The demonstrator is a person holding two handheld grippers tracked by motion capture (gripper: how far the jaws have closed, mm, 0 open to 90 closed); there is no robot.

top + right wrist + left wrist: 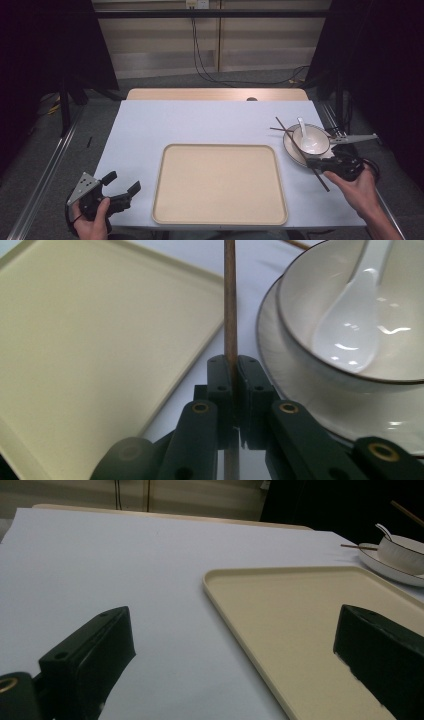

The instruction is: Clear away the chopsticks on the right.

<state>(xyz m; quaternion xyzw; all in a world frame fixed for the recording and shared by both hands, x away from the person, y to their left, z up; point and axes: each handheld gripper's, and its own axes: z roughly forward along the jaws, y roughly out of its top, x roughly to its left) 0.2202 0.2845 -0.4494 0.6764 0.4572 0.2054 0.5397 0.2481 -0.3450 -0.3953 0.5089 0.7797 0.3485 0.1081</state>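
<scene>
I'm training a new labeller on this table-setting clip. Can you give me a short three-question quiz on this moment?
1. True or false: the right claw is shut on a chopstick.
2. What lies inside the bowl? A) a fork B) a white spoon C) nothing
3. Fill in: the left claw is ____ and holds nothing, near the beige tray.

Key:
1. True. In the right gripper view its jaws pinch the stick between them.
2. B. The bowl sits on a plate, with the spoon resting in it.
3. open. In the left gripper view its jaws stand wide apart over the white table.
</scene>
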